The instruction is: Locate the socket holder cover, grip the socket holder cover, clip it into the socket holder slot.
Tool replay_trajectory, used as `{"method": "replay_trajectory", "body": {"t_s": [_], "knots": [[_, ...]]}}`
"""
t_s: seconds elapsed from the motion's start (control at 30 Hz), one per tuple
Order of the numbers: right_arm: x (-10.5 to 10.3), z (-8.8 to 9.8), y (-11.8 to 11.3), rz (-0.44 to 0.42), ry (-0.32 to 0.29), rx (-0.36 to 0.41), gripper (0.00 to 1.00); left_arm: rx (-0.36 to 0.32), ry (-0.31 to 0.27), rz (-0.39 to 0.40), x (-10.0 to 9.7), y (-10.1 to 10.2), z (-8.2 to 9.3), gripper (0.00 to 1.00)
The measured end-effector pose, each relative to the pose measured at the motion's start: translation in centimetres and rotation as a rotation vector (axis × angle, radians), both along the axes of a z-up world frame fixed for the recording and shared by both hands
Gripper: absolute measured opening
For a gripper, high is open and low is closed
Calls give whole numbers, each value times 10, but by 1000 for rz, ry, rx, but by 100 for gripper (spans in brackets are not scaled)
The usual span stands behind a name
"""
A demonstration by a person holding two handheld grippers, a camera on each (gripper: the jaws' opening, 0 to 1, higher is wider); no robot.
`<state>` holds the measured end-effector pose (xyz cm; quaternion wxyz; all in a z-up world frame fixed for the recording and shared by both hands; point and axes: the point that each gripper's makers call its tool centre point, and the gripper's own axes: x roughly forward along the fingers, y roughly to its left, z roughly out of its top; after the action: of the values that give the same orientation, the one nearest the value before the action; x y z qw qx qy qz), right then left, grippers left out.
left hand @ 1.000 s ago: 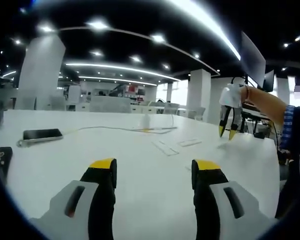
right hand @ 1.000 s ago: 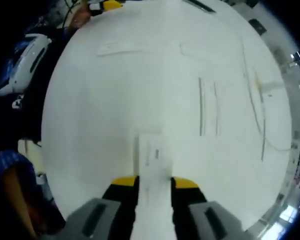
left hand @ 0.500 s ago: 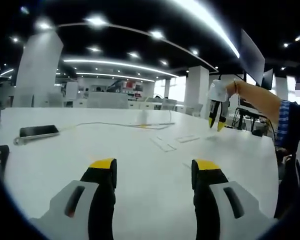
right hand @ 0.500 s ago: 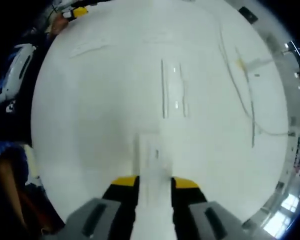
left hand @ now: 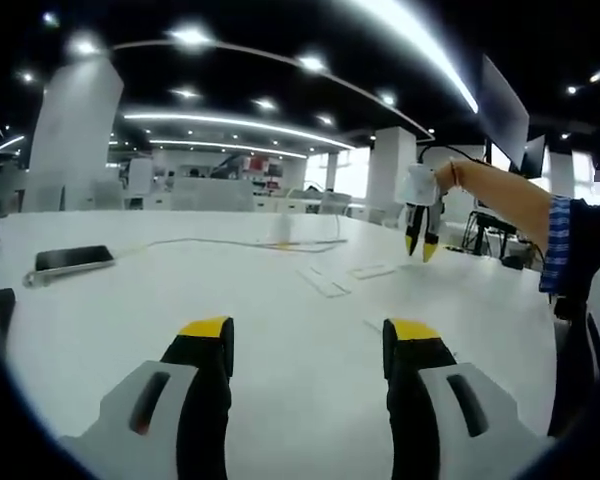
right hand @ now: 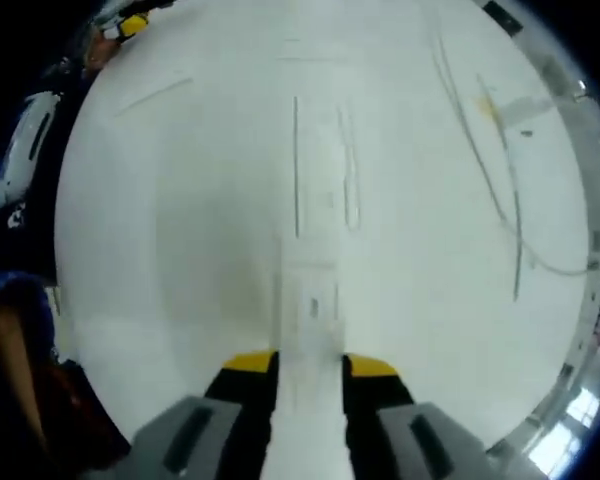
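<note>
Grey left gripper [left hand: 305,345] – black jaws, yellow tips, white right gripper [left hand: 418,213], blue striped sleeve [left hand: 559,243]

On the table [left hand: 280,340], a phone [left hand: 72,258] lies near the left edge. A cable [left hand: 230,243] runs from it across the far side. The socket holder [left hand: 325,283] lies in the middle, with another flat piece [left hand: 372,271] just to its right. The right gripper [left hand: 417,243] hangs above that part. In the right gripper view, the socket holder cover [right hand: 310,310] sits between the jaws, right before the socket holder [right hand: 323,165].
</note>
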<state>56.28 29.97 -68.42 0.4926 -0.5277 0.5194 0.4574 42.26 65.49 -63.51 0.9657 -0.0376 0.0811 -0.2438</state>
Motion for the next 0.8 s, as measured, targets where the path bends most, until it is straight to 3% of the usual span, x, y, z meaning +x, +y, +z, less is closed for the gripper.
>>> {"method": "replay_trajectory", "body": {"t_s": [0.8], "knots": [[10,-4,17,40,12,10,27,11,-3,-3,-2,-3,0,60]]}}
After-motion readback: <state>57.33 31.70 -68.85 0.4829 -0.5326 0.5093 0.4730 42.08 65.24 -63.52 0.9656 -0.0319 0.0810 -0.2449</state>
